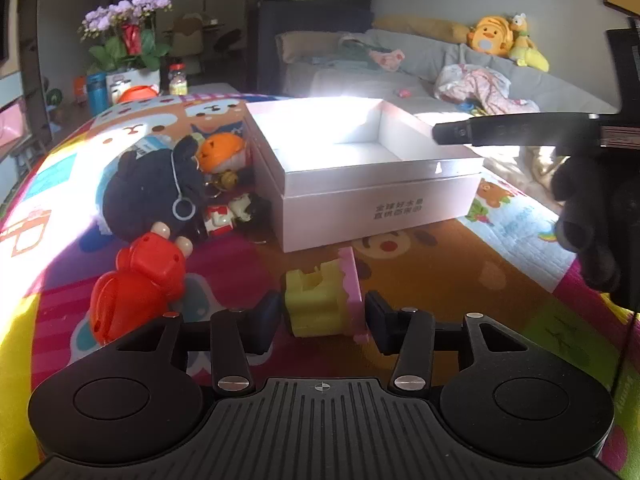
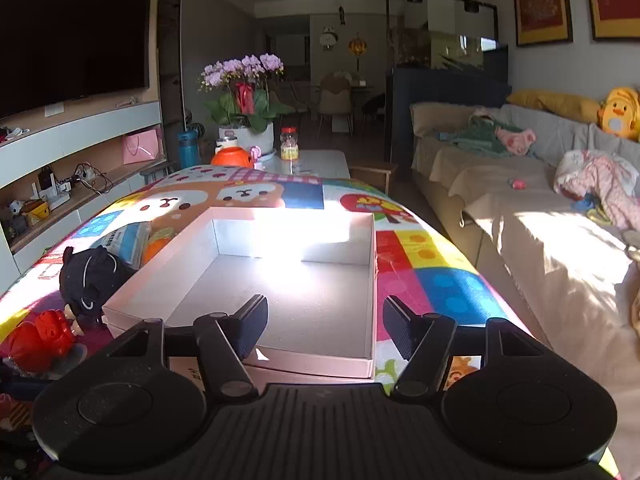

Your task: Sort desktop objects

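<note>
A yellow and pink block toy [image 1: 322,300] lies on the colourful mat between the fingers of my left gripper [image 1: 322,322], which is open around it with small gaps on both sides. An empty white box [image 1: 360,168] stands just behind it and also shows in the right wrist view [image 2: 280,272]. My right gripper [image 2: 324,330] is open and empty, hovering over the box's near edge; it also shows in the left wrist view [image 1: 480,132]. A red toy [image 1: 136,284], a dark plush [image 1: 156,188] and an orange pumpkin toy [image 1: 222,152] lie left of the box.
A small red-and-white figure [image 1: 232,212] lies beside the plush. The mat's far end holds a flower pot [image 2: 246,120], a blue bottle [image 2: 188,148], a jar [image 2: 289,143] and an orange ball [image 2: 232,157]. A sofa [image 2: 520,208] with clothes and plush toys runs along the right.
</note>
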